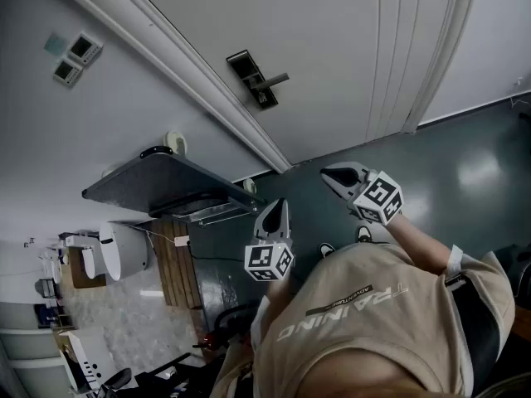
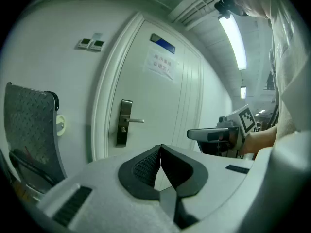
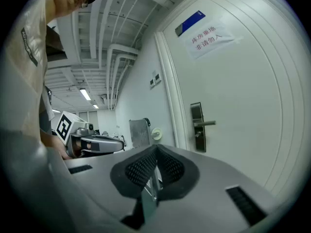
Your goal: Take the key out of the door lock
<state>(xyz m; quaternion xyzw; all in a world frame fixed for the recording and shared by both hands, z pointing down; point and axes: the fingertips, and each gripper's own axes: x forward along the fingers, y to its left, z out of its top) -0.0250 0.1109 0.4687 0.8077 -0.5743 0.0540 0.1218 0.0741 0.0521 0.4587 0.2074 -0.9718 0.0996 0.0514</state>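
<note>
The white door carries a dark lock plate [image 1: 253, 79] [image 2: 125, 123] [image 3: 197, 126] with a lever handle. Below the lever sits a small bright stub [image 2: 122, 129] [image 3: 197, 134], too small to tell whether it is the key. Both grippers hang in the air well short of the door. My left gripper [image 1: 279, 203] [image 2: 160, 149] has its jaws shut with nothing between them. My right gripper [image 1: 328, 177] [image 3: 156, 150] is also shut and empty, a little nearer the lock. Each gripper shows in the other's view: the right gripper [image 2: 214, 134] and the left gripper [image 3: 95, 143].
A grey metal cart panel [image 1: 166, 181] [image 2: 26, 125] [image 3: 138, 132] stands against the wall left of the door frame. Wall switches [image 1: 75, 56] sit above it. A paper notice [image 2: 160, 64] is stuck on the door. The floor [image 1: 465, 156] is dark green.
</note>
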